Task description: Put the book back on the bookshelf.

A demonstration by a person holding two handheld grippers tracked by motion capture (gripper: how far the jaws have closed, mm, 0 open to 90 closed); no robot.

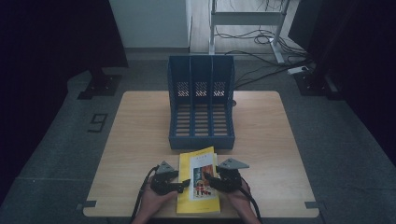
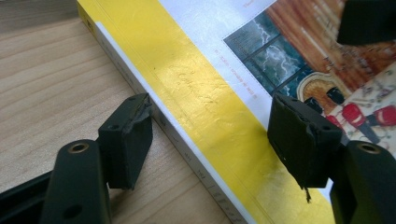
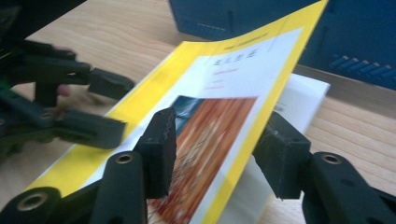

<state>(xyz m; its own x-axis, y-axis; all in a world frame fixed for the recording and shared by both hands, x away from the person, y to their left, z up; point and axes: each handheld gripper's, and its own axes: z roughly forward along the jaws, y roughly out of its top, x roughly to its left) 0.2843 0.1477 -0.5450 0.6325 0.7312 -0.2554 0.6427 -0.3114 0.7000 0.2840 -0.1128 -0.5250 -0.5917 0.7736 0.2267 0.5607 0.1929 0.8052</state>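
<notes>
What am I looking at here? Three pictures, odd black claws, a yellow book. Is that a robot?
No robot: a person holds a hand tool in each hand. The high view looks down on a wooden table; the other two come from cameras riding on each tool. On the table stand a blue file rack and a yellow book. The left gripper straddles the book's spine edge, jaws open with one pad over the cover. The right gripper has the lifted front cover between its jaws; whether the pads press it, I cannot tell.

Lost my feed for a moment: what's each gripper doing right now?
Left gripper: open, jaws astride the spine edge of the yellow book, not clamped.
Right gripper: open, jaws either side of the lifted front cover, not pressing it.
</notes>
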